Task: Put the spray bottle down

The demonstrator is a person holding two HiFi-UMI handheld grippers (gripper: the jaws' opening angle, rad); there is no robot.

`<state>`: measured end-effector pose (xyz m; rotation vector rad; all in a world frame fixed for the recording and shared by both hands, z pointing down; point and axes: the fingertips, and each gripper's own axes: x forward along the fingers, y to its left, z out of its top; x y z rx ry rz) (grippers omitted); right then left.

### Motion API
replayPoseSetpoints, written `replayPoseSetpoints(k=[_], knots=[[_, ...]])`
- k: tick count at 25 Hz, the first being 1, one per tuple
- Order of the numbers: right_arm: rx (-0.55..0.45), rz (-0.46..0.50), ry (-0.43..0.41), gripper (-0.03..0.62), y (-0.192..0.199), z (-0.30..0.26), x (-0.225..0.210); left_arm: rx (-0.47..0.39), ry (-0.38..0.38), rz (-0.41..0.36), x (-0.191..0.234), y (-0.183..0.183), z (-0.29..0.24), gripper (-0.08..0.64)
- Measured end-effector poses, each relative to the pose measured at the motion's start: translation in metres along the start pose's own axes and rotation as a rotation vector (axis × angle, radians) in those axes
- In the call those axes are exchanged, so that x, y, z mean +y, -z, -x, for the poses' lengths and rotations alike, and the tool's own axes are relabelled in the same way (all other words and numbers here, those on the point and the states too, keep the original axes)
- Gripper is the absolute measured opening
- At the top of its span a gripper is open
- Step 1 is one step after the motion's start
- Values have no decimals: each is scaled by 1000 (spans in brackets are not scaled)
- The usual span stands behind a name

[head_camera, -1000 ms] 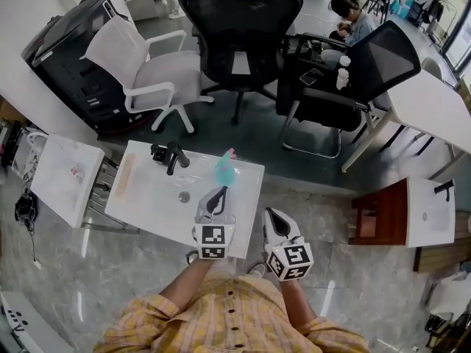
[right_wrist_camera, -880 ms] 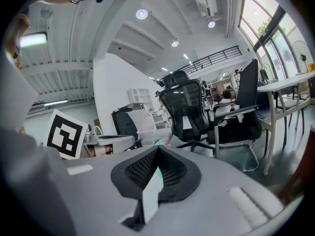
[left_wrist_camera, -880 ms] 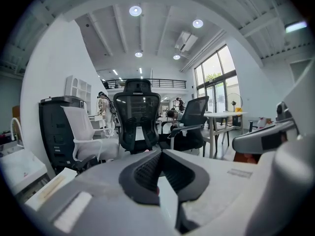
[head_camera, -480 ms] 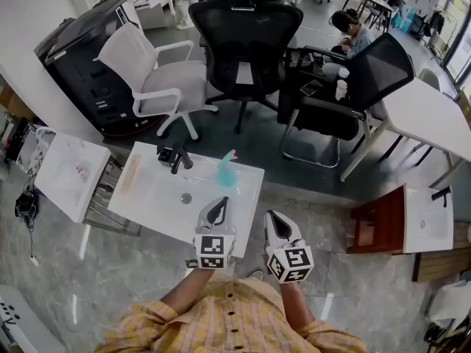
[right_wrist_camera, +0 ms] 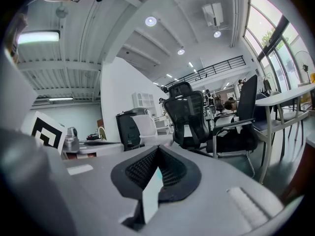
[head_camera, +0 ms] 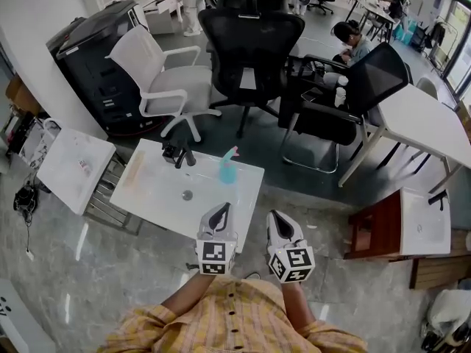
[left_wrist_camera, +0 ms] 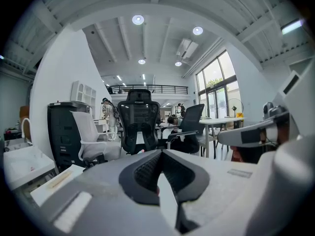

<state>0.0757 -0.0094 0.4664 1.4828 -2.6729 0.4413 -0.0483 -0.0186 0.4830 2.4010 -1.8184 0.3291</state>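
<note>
The teal spray bottle (head_camera: 228, 168) with a pink nozzle stands upright on the white table (head_camera: 158, 197), near its far right edge. My left gripper (head_camera: 223, 207) is over the table's near edge, just short of the bottle and apart from it, its jaws shut on nothing. My right gripper (head_camera: 273, 215) hovers beside it, past the table's right edge, also shut and empty. In the left gripper view the jaws (left_wrist_camera: 160, 152) meet at their tips. In the right gripper view the jaws (right_wrist_camera: 157, 150) are together too, with a teal sliver showing behind them.
A black device (head_camera: 179, 153), a small round object (head_camera: 187, 195) and a pale wooden strip (head_camera: 135, 172) lie on the table. Beyond it stand a white chair (head_camera: 158, 79) and black office chairs (head_camera: 250, 43). A white side table (head_camera: 70, 169) is at left, a red-brown cabinet (head_camera: 372, 226) at right.
Both grippers have drawn back from the bottle toward me and risen a little. The bottle stays standing on the table. The jaws remain shut.
</note>
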Motion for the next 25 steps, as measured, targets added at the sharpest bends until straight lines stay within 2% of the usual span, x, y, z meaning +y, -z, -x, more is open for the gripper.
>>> replayPoseSetpoints(k=[10,25], knots=[[-10,38,-1,-2,0,19,4,-43,-4,29,-11,1,28,-2],[-47,40,3,-2,-1,33,-1,-49,18,31,-27,2,47,-2]])
